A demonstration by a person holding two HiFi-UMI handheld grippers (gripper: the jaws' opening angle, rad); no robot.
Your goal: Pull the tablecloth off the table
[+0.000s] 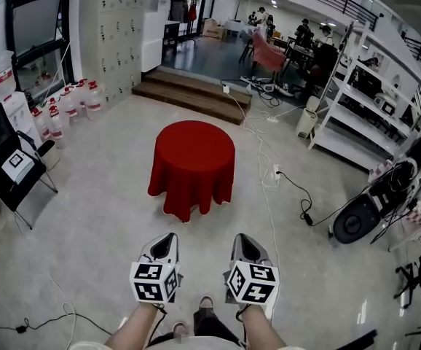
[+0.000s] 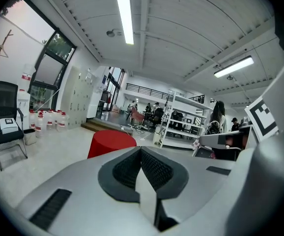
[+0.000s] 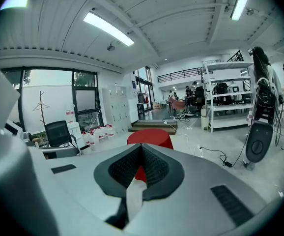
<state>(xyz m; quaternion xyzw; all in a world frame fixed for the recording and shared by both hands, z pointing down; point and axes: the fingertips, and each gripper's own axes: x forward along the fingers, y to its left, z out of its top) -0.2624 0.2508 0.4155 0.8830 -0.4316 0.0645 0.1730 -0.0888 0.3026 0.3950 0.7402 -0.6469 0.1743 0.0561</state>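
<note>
Head view: we hold the left gripper [image 1: 168, 238] and right gripper [image 1: 241, 239] side by side, fingers closed on nothing, well apart from the red tablecloth [image 1: 193, 162] hanging in folds toward the floor [image 1: 101, 217].

Soft matt red cloth of the tablecloth [image 1: 192, 162], and smooth, faintly glossy pale floor [image 1: 94, 224] (stone-like).
</note>
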